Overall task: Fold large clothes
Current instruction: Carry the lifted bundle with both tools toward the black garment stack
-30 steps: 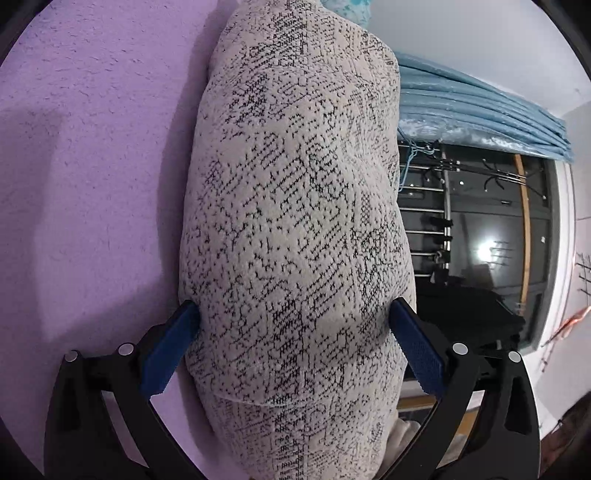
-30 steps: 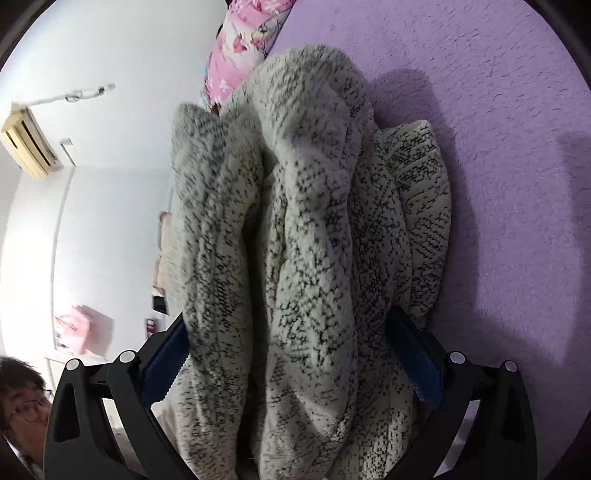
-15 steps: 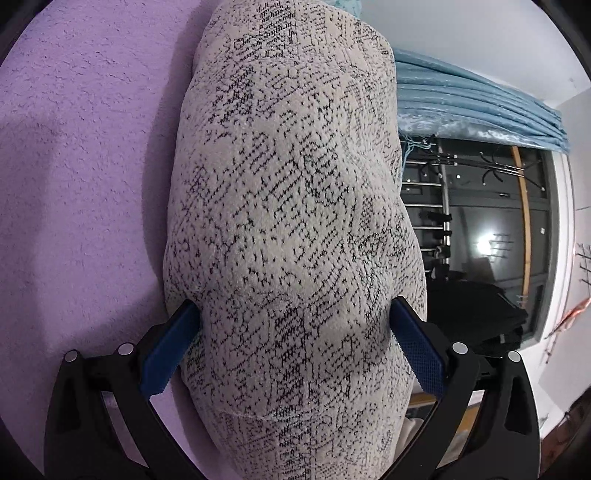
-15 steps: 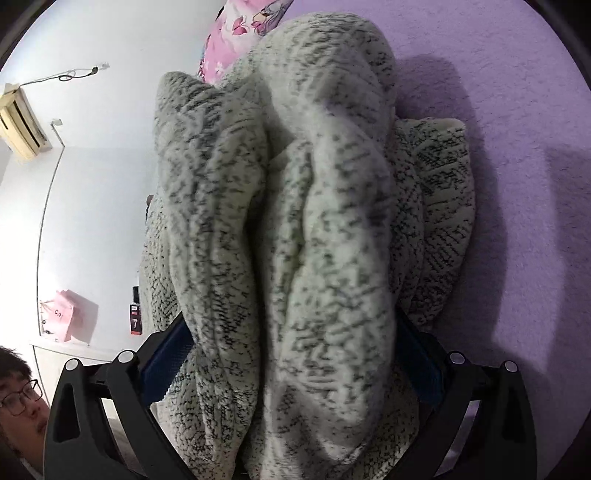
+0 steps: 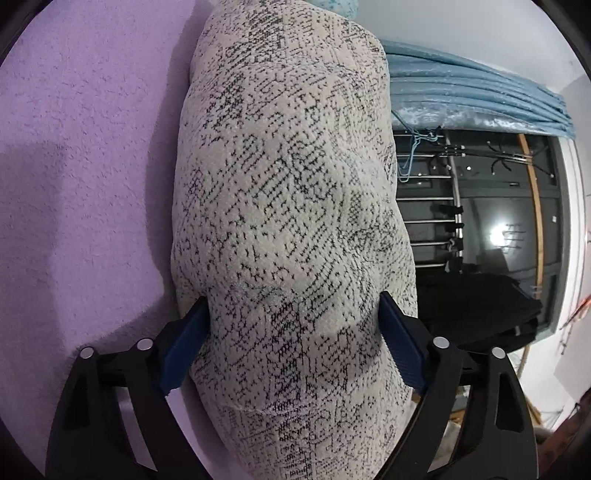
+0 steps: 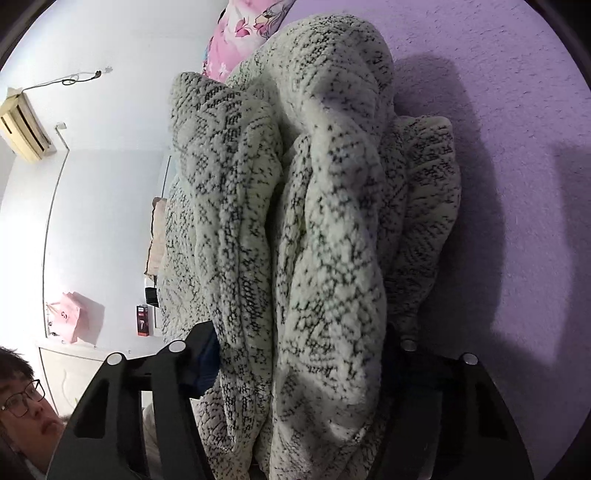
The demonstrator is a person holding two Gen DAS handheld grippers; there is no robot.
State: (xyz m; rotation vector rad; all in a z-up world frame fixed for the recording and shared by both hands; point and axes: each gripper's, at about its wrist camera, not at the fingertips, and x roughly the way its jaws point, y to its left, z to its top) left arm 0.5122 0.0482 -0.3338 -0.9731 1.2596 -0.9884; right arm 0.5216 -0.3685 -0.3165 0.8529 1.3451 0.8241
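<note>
A thick folded garment of cream fleece with black flecks lies in a bundle on the purple bed cover. My left gripper straddles its near end. The jaws are closing, and the blue pads dent the fabric on both sides. In the right wrist view the same garment shows several stacked folds against the bed cover. My right gripper is closing on those folds. Its pads are buried in the fleece and hidden.
A blue curtain hangs above a dark window with a metal rack beyond the bed. A pink floral pillow lies past the garment. A person's head, a pink bag and a wall air conditioner are at the left.
Both grippers' jaws have narrowed onto the garment. The right pads, visible before, have sunk into the fleece. The left pads now pinch the bundle's sides.
</note>
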